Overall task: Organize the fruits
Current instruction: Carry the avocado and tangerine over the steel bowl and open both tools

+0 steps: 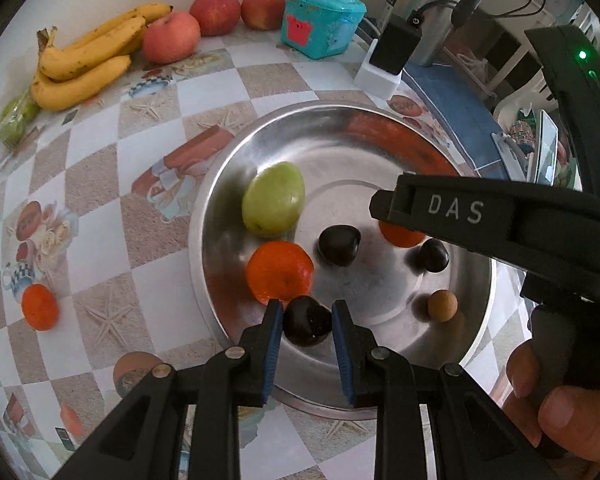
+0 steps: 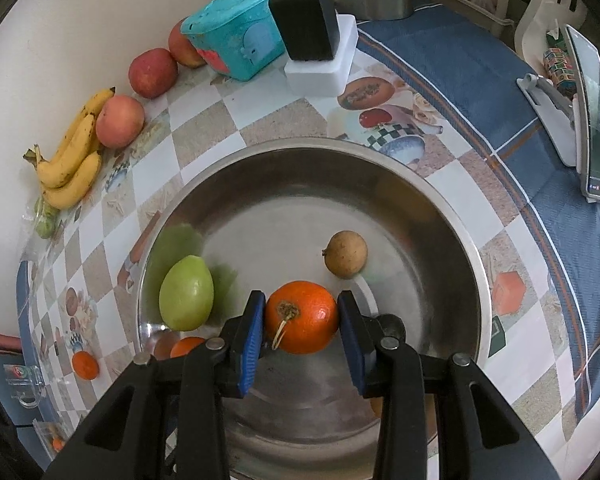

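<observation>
A round steel bowl (image 1: 384, 128), smooth and mirror-bright, is set on a checked tablecloth (image 1: 148, 92) printed with starfish and crockery. Seven fruits are counted inside it: one waxy green pear-shaped fruit (image 1: 273, 199), two glossy oranges, three dark plum-like fruits and one small matte brown round fruit (image 1: 442, 305). Much of the bowl's floor is left bare towards the far rim. Along the wall edge three bananas (image 1: 82, 60) and three red apples (image 1: 171, 37) are lined up, beside a teal plastic box (image 1: 322, 22); a further small orange (image 1: 39, 306) is left on the cloth, well apart from the bowl.

The right gripper (image 2: 301, 326) is clamped on one stemmed orange (image 2: 302, 317) inside the bowl, blue ribbed pads pressed to both sides. The left gripper (image 1: 306, 322) is set around a dark plum (image 1: 307, 321) by the near rim, just beside the other orange (image 1: 280, 273); whether the pads still press on it cannot be told.
</observation>
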Action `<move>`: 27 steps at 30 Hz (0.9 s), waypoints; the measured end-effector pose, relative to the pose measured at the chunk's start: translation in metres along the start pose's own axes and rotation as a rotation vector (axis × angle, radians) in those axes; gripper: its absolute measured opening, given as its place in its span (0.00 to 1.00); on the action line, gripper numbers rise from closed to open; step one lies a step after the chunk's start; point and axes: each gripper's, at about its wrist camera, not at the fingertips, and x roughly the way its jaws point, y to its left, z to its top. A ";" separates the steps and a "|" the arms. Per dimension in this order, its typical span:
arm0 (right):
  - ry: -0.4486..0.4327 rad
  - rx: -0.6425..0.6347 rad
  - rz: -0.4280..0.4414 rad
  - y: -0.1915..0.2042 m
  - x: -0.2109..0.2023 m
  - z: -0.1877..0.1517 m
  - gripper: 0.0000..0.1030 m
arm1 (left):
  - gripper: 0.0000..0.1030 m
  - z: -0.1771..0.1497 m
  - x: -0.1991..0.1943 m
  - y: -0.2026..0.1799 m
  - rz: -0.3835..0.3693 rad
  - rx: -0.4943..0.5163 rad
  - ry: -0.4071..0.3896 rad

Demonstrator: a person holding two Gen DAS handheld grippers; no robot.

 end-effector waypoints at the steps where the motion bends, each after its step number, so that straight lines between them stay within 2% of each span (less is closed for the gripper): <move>1: 0.000 0.000 0.004 0.000 0.000 0.000 0.41 | 0.32 0.000 0.000 0.000 0.001 -0.001 0.001; 3: -0.003 -0.002 0.007 0.001 0.000 0.001 0.49 | 0.42 0.001 0.001 0.002 -0.004 -0.006 0.002; 7: -0.021 -0.006 0.019 0.003 -0.006 0.002 0.49 | 0.45 0.001 -0.004 0.004 -0.008 -0.013 -0.011; 9: -0.029 -0.011 0.031 0.005 -0.007 0.003 0.58 | 0.60 0.002 -0.006 0.007 -0.005 -0.023 -0.019; 11: -0.033 -0.017 0.034 0.006 -0.008 0.003 0.65 | 0.63 0.002 -0.008 0.009 0.007 -0.034 -0.028; 16: -0.034 -0.030 0.051 0.007 -0.008 0.003 0.67 | 0.74 0.004 -0.016 0.019 0.026 -0.077 -0.049; 17: -0.036 -0.032 0.051 0.007 -0.008 0.003 0.70 | 0.77 0.005 -0.017 0.022 0.034 -0.091 -0.057; 18: -0.040 -0.036 0.049 0.008 -0.008 0.003 0.79 | 0.81 0.006 -0.017 0.024 0.037 -0.103 -0.062; 19: -0.046 -0.038 0.048 0.008 -0.008 0.003 0.81 | 0.83 0.006 -0.019 0.028 0.038 -0.116 -0.068; 21: -0.059 -0.046 0.050 0.008 -0.010 0.003 0.82 | 0.91 0.006 -0.023 0.037 0.038 -0.152 -0.081; 24: -0.073 -0.054 0.056 0.010 -0.011 0.004 0.87 | 0.95 0.005 -0.030 0.055 0.053 -0.217 -0.104; 27: -0.085 -0.066 0.057 0.011 -0.011 0.004 0.87 | 1.00 0.004 -0.039 0.076 0.079 -0.288 -0.139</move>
